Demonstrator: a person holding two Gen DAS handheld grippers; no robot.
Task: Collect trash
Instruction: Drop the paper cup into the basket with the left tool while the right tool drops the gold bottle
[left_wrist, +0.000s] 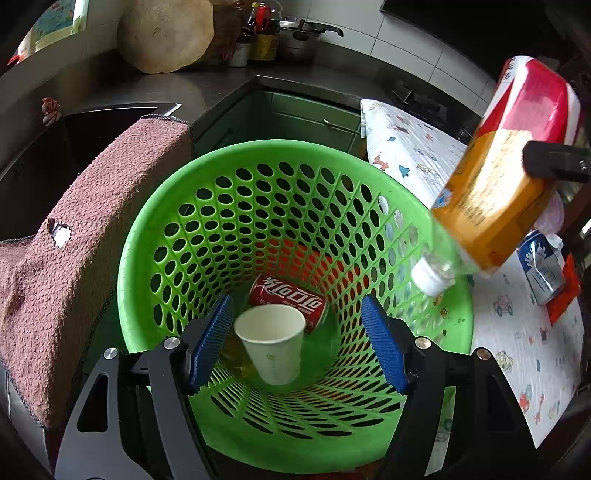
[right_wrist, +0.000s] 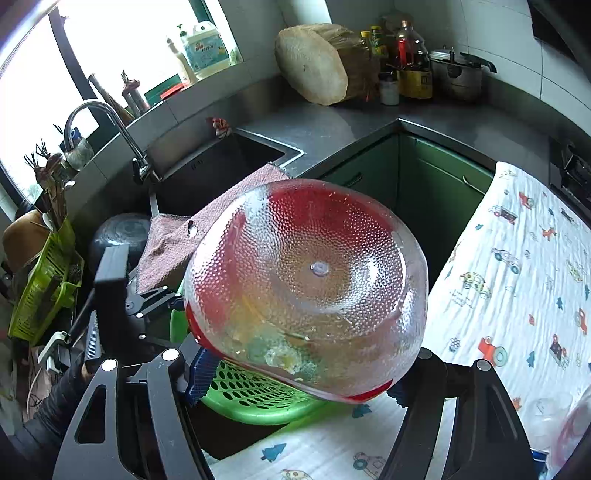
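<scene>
Trash, a white paper cup (left_wrist: 271, 341), hangs between the blue pads of the left tongs (left_wrist: 295, 343), mouth up and tilted, untouched; those tongs stand half open above a green perforated plastic basket (left_wrist: 295, 229). Beyond the cup, a red drink can (left_wrist: 290, 301) lies on its side at the basket's bottom. To the right, the right tongs (right_wrist: 295, 373) clamp a clear plastic bottle with an orange and red label (left_wrist: 491, 192), cap slanting down toward the basket's rim.
</scene>
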